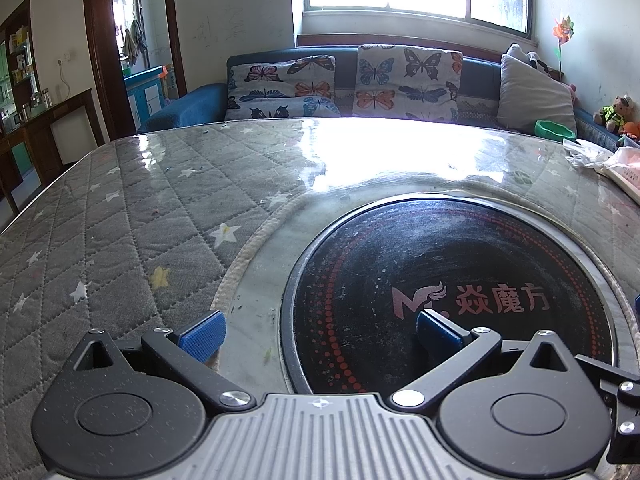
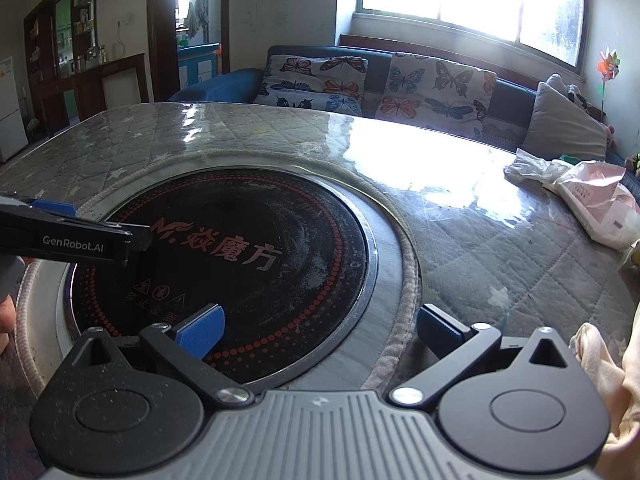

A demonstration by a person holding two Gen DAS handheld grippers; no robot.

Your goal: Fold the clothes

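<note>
Cream garment (image 2: 612, 392) crumpled beside right hand-held gripper (image 2: 320, 330).

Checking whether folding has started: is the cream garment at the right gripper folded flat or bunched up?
Bunched up. The cream garment lies in loose wrinkles at the table's near edge, beside the open, empty right gripper.

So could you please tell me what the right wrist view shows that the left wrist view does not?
Only the right wrist view shows the cream garment at the table's near right edge, the left gripper's body from the side, and a white fridge. Only the left wrist view shows the green bowl and soft toy on the sofa. Both share the black cooktop, quilted table cover, butterfly cushions and pink bag.
</note>
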